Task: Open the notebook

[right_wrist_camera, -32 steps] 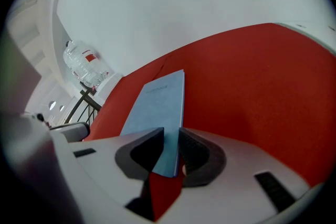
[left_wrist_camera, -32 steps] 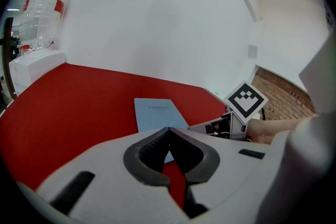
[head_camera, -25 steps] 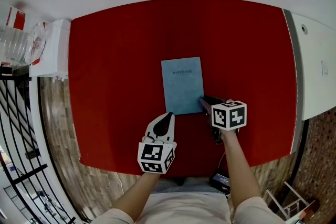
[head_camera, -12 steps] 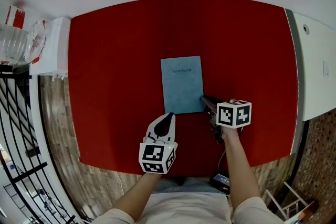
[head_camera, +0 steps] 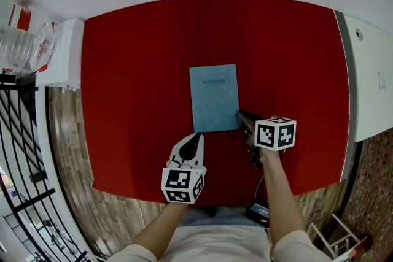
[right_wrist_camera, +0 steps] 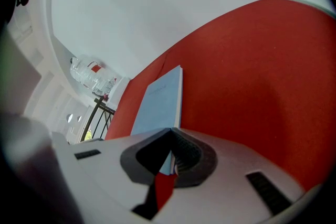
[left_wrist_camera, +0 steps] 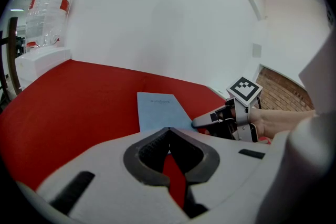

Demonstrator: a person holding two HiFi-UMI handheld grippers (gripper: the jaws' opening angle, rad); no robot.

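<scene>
A closed light-blue notebook (head_camera: 214,98) lies flat in the middle of the red table (head_camera: 135,70). My right gripper (head_camera: 239,113) is shut, and its tips rest at the notebook's near right corner. In the right gripper view the notebook (right_wrist_camera: 160,97) runs away from the shut tips (right_wrist_camera: 171,131), with its edge showing through the hollow behind them. My left gripper (head_camera: 198,135) is shut with nothing in it, and hovers just short of the notebook's near edge. The left gripper view has the notebook (left_wrist_camera: 157,112) ahead of the shut tips (left_wrist_camera: 168,129), and the right gripper (left_wrist_camera: 195,123) touching its corner.
Clear plastic bottles (head_camera: 18,49) stand on a white ledge (head_camera: 61,58) left of the table. A white counter (head_camera: 368,70) adjoins the table's right side. A black railing (head_camera: 18,150) runs at the lower left. A white wall rises behind the table's far edge.
The right gripper has drifted slightly to the right at the notebook's near right corner. The notebook stays flat and closed, and the left gripper has barely moved.
</scene>
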